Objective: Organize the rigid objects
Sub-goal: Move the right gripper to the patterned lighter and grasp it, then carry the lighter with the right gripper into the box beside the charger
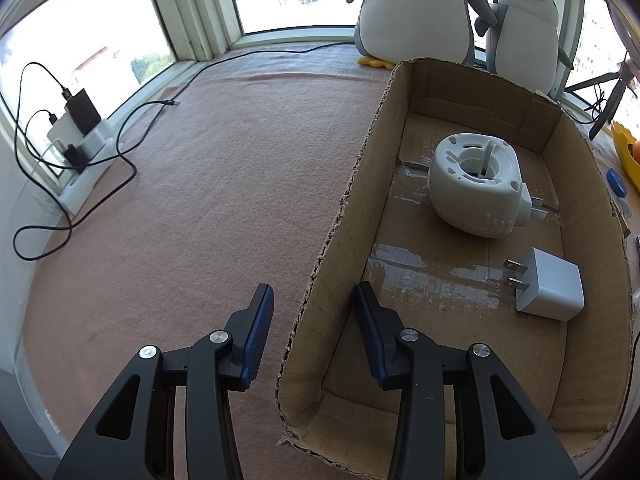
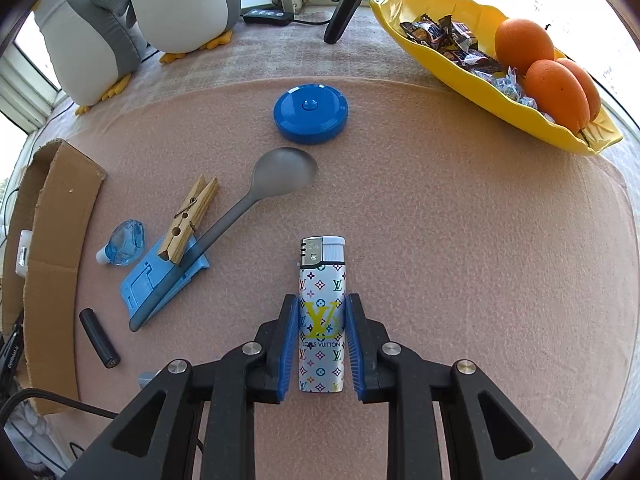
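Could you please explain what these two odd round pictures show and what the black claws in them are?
There is no machine here: a person holds a two-finger gripper in each hand, and a wide-angle camera on each one looks forward along its fingers.

The left wrist view shows the left gripper, open and holding nothing, with a wall of the cardboard box showing between its fingers. In the box lie a white plug-in device and a white charger.

The right wrist view shows the right gripper closed on a patterned lighter that lies on the pink cloth. Also on the cloth are a spoon, a clothespin, a blue round case and a yellow dish of oranges and sweets.
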{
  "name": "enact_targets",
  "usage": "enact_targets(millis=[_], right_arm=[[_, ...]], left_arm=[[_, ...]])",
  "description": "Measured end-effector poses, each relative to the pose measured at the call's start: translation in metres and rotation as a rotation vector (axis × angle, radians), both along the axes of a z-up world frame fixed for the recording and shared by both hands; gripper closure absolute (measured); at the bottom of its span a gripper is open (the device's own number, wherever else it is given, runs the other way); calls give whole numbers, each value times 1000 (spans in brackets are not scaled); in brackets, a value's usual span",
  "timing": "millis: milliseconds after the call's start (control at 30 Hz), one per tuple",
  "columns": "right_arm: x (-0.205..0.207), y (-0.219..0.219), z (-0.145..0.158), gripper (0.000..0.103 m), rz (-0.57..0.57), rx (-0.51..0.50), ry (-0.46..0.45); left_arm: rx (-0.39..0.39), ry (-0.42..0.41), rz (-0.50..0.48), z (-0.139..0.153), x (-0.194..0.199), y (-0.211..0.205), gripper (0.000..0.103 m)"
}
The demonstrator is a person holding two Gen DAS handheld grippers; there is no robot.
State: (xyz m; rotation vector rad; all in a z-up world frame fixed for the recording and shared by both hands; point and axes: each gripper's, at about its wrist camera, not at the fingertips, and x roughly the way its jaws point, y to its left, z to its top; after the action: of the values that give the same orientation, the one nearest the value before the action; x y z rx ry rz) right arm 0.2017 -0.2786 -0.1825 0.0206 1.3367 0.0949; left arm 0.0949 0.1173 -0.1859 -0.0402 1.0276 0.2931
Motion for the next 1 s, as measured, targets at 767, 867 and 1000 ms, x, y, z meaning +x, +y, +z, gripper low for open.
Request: enact_targets(millis=[767,867,1000], right_arm=[[-86,39,139,82,31,83,-271],[-105,47,162,82,30,69,-298],[-132,55,189,82,28,61,-325]], left_arm=[[-18,5,-42,0,2,2,63],[-21,7,-61,0,2,4,63],[-29,16,-93,0,4,6,63]])
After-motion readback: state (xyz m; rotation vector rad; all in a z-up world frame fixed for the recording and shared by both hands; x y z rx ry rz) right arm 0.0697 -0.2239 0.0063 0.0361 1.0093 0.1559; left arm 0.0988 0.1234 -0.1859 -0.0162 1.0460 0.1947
